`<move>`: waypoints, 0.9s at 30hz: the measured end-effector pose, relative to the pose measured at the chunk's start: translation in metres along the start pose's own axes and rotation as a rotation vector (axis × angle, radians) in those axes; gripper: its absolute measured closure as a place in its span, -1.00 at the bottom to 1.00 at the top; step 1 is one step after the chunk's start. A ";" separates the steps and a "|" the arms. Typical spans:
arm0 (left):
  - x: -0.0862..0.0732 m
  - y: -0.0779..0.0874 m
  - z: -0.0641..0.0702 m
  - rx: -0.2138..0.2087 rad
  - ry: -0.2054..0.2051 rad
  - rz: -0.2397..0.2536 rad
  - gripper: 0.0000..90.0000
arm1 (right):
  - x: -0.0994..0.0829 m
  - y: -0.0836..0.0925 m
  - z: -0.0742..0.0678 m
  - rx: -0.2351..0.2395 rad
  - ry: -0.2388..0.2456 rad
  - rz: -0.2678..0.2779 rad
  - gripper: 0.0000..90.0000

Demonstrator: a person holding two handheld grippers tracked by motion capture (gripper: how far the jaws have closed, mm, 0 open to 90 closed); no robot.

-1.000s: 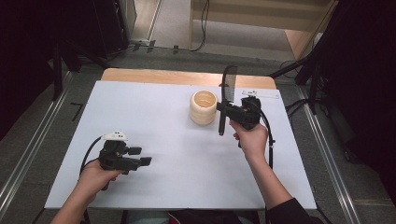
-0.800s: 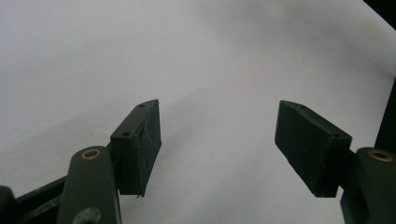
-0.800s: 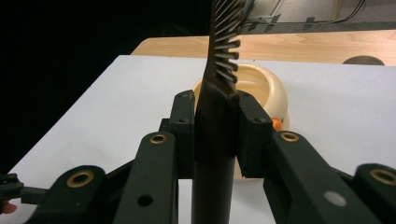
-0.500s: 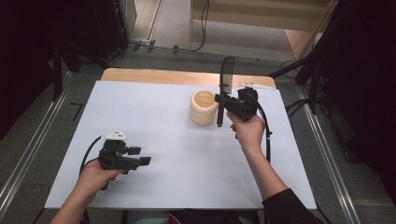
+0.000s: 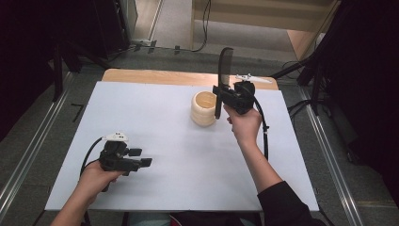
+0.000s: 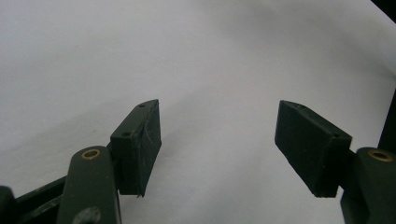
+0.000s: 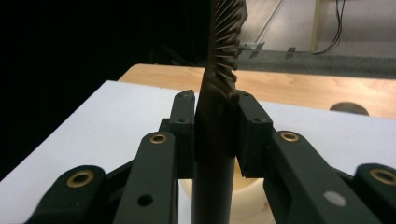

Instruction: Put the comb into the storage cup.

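A dark hairbrush (image 5: 225,66) stands upright with its bristled head on top, and my right gripper (image 5: 222,96) is shut on its handle. The handle's lower end hangs beside the right rim of a cream, ribbed round cup (image 5: 203,109) on the white board. In the right gripper view both pads clamp the hairbrush (image 7: 215,135), the right gripper (image 7: 215,116) sits above the cup (image 7: 254,205), and bristles rise above the jaws. My left gripper (image 5: 140,158) rests low at the board's near left, open. In its own view the left gripper (image 6: 219,140) has bare white board between its pads.
The white board (image 5: 164,117) covers most of a wooden table, whose bare strip (image 5: 155,76) shows along the far edge. Dark stands and cables ring the table on the floor. A round dark spot (image 7: 348,108) sits on the wood at the far right.
My right hand has lifted the hairbrush and carried it away from the person and slightly left, closer to the cup. The left hand and its gripper have stayed put.
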State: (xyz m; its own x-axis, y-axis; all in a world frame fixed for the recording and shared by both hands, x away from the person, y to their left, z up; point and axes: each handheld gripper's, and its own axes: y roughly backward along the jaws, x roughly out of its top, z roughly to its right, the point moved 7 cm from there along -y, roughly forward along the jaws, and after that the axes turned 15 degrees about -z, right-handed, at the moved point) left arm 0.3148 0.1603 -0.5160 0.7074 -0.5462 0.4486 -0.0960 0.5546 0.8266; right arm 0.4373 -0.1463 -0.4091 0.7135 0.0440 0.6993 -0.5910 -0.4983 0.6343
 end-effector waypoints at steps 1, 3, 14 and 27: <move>0.000 0.000 0.000 -0.001 0.000 -0.001 -0.28 | 0.002 -0.001 0.000 -0.009 0.009 0.012 0.55; 0.000 0.000 0.000 0.000 0.001 -0.004 -0.28 | 0.006 -0.002 -0.001 -0.018 0.017 0.028 0.55; 0.000 0.000 -0.001 -0.001 0.002 -0.005 -0.28 | 0.022 -0.016 0.003 -0.044 0.019 0.042 0.55; 0.000 0.000 -0.001 -0.001 0.000 -0.003 -0.28 | 0.037 -0.029 0.006 -0.058 0.010 0.049 0.55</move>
State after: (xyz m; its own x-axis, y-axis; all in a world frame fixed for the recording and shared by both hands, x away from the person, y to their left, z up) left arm 0.3153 0.1607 -0.5166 0.7079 -0.5478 0.4459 -0.0927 0.5538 0.8275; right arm 0.4837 -0.1356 -0.4035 0.6791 0.0298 0.7335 -0.6463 -0.4494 0.6167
